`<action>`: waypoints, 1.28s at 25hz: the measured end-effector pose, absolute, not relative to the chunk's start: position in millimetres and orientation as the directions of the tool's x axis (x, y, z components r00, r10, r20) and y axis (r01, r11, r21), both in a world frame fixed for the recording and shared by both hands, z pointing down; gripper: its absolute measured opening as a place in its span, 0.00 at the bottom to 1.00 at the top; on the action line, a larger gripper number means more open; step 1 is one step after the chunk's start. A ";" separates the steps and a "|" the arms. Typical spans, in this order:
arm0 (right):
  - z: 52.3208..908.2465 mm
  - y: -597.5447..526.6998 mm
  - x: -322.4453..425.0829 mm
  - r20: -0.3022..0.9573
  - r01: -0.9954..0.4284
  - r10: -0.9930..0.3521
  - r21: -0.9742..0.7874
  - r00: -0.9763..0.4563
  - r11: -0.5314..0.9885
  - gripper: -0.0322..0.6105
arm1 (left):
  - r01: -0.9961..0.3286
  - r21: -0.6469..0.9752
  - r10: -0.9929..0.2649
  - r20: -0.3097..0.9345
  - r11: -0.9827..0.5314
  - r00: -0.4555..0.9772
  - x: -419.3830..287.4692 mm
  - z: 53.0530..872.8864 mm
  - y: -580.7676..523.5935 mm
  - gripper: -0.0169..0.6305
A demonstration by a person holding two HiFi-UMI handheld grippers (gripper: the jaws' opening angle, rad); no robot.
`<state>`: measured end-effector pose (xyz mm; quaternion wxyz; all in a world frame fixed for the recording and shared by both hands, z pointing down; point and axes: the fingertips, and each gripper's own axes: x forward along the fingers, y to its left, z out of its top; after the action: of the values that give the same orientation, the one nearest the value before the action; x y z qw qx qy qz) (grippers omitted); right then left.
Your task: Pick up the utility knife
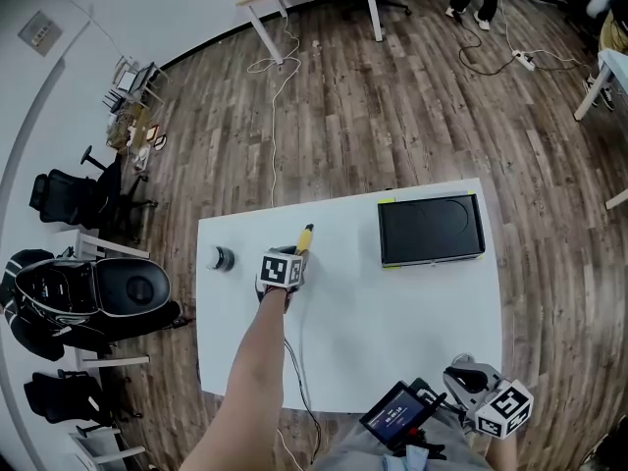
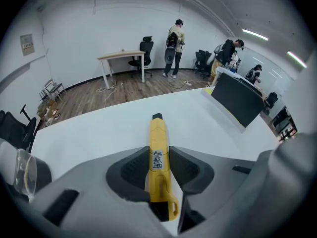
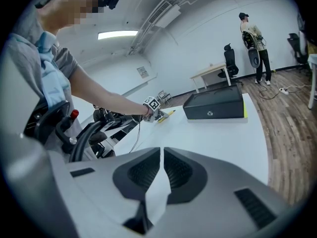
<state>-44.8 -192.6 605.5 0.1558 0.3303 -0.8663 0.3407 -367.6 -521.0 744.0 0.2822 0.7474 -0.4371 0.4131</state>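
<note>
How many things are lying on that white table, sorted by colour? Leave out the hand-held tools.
Yellow: 1, knife
Black: 1, case
Greyish: 1, small round thing
Total: 3

Utility knife (image 1: 305,237) on table (image 1: 392,341), case (image 1: 432,229) to its right, jar (image 1: 220,258) left.

Hidden in the head view beneath the left gripper (image 1: 298,254) and its marker cube (image 1: 282,270): the near end of the yellow plastic utility knife (image 1: 306,235), with only the far tip showing. Too small to identify, left of it on the white table (image 1: 392,332): a small round grey object (image 1: 221,258), also blurred and half covered at the left edge of the left gripper view. Unreadable: the writing on the black handheld device with a lit screen (image 1: 397,415); tiny, without detail: the people (image 2: 174,48) by the far wall.
</note>
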 end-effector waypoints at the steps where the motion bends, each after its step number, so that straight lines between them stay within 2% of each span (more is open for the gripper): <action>1: 605.8 -191.9 -43.6 0.497 -0.680 -0.466 -0.487 -0.732 0.548 0.10 | -0.889 0.051 -0.431 0.861 -0.455 0.270 -366.8 743.8 -520.7 0.23; 7: 602.6 -197.6 -35.9 0.494 -0.687 -0.479 -0.474 -0.725 0.551 0.10 | -0.878 -0.059 -0.473 0.858 -0.475 0.198 -360.3 742.8 -519.1 0.23; 10: 603.1 -194.9 -32.7 0.495 -0.688 -0.480 -0.468 -0.724 0.555 0.10 | -0.882 -0.057 -0.486 0.850 -0.467 0.202 -354.6 741.9 -509.0 0.22; 20: 591.1 -195.2 -33.9 0.486 -0.670 -0.469 -0.445 -0.738 0.594 0.10 | -0.792 -0.049 -0.495 0.804 -0.609 0.331 -305.5 739.0 -466.3 0.22; 32: 573.2 -192.4 -44.8 0.458 -0.607 -0.425 -0.401 -0.781 0.686 0.10 | -0.764 -0.073 -0.595 0.676 -0.641 0.434 -269.7 652.8 -431.9 0.22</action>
<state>-44.8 -192.4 573.2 0.1664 0.2858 -0.9029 0.2747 -269.7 -431.9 652.8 0.1228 0.8378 -0.4057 0.3441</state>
